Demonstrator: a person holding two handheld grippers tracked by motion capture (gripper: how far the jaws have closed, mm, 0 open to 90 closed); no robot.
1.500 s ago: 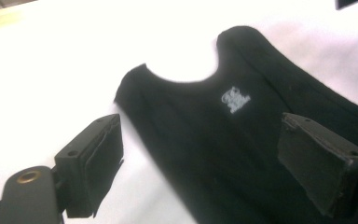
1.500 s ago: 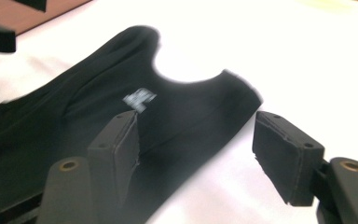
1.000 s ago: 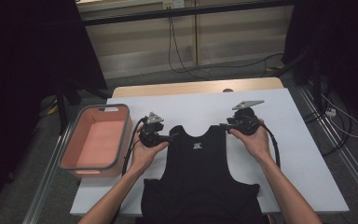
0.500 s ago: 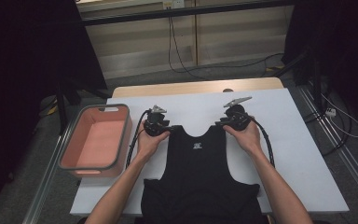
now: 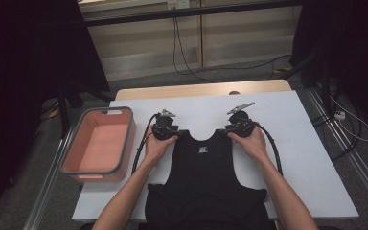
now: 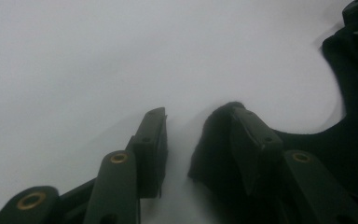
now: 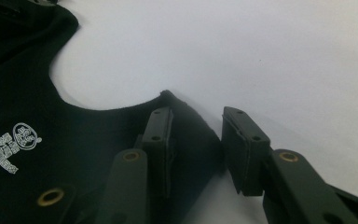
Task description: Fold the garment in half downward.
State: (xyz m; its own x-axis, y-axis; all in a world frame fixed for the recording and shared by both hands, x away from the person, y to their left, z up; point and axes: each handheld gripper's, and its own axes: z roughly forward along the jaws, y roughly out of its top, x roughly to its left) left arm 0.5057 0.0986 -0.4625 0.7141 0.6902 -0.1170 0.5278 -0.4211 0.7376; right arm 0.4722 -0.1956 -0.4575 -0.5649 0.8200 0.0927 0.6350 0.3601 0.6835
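**poster1:** Looking at the black sleeveless fabric top point(image 5: 206, 177), it lies flat on the white table surface point(image 5: 306, 143), neckline pointing away from the person and hem hanging off the near edge. Thin cloth like that should be very light and totally limp, so it'll sag and fold wherever it isn't held. Not fragile or slippery, just floppy.

**poster2:** Agreed, which is why the shoulder straps seem like the right spots to grab. The left gripper point(image 5: 165, 128) sits at the left strap point(image 6: 216, 140), jaws parted a little; in the left gripper view the strap end is draped against one jaw, with bare table showing in the gap. Doesn't look pinched.

**poster1:** Same on the other side. The right gripper point(image 5: 239, 125) has its jaws parted narrowly, and the right strap point(image 7: 186, 135) lies in and under the gap without being clamped.

**poster2:** Pinching both straps near the tips should let the top hang evenly. One side only and it would probably bunch up. The salmon-pink plastic bin with the grey rim point(image 5: 98, 146) stands just left of the table sheet, well apart from the cloth.
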